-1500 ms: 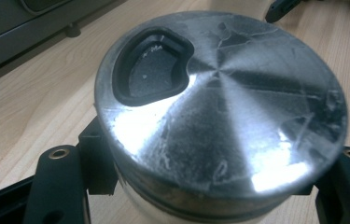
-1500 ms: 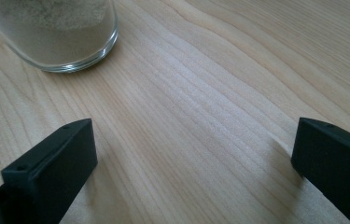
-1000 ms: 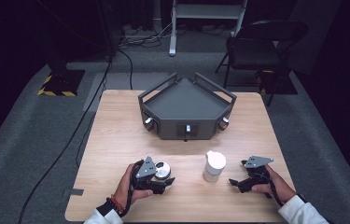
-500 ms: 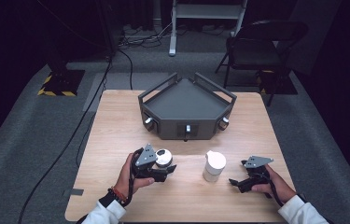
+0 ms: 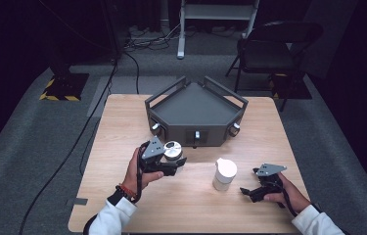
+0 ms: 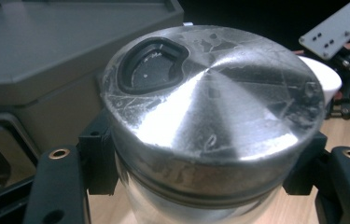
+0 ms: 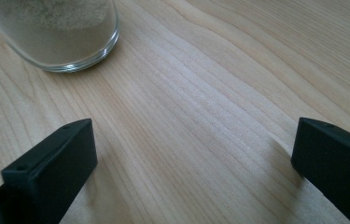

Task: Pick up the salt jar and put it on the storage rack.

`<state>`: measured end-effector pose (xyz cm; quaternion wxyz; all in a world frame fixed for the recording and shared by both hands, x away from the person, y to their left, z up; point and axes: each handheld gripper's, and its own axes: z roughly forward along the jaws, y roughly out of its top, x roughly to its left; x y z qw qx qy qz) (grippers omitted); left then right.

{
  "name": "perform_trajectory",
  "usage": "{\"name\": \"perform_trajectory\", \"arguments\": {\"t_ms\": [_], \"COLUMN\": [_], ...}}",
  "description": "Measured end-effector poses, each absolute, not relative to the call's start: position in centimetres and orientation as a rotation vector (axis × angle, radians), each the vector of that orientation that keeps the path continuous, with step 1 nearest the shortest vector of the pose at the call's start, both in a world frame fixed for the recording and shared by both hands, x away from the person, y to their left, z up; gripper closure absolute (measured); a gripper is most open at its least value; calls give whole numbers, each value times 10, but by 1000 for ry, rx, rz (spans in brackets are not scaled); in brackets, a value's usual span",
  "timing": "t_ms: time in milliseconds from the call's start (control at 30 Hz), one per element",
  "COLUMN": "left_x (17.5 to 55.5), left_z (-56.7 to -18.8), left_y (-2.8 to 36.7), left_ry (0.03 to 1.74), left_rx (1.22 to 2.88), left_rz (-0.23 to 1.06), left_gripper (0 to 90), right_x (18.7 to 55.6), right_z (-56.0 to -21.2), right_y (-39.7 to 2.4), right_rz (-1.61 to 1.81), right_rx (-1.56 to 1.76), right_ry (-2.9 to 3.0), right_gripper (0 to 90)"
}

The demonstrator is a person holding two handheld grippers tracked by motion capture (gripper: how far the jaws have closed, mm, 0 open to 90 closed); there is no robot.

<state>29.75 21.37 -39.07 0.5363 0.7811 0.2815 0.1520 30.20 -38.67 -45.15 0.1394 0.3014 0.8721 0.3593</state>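
The left claw (image 5: pixel 173 164) grips a glass shaker (image 6: pixel 210 140) just below its scratched metal lid (image 5: pixel 173 150), jaws pressed against both sides, holding it above the worktop (image 5: pixel 122 127) in front of the grey tray-shaped fixture (image 5: pixel 195 105). The right claw (image 5: pixel 249 192) rests on the worktop with its jaws wide apart, near a white-lidded jar (image 5: pixel 224 174) of pale powder

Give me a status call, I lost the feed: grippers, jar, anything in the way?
Left gripper shut on metal-lidded glass jar, held off the table. Right gripper open, resting by white-lidded jar. Grey tray box close behind the held jar.
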Motion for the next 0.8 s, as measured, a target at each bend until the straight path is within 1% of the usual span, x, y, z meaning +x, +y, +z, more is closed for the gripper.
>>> {"name": "perform_trajectory", "arguments": {"t_ms": [333, 533, 800], "left_x": [318, 325, 330], "left_z": [-376, -373, -362], "left_y": [206, 206, 199], "left_ry": [674, 685, 674], "left_rx": [1828, 1794, 1802], "left_rz": [353, 358, 378], "left_gripper": [302, 302, 302], "right_x": [302, 302, 302], "right_z": [-451, -451, -451], "right_y": [-387, -387, -387], "right_rz": [1039, 1039, 1039], "right_rx": [871, 871, 871], "right_ry": [2521, 2521, 2521], "right_gripper": [0, 1, 0]}}
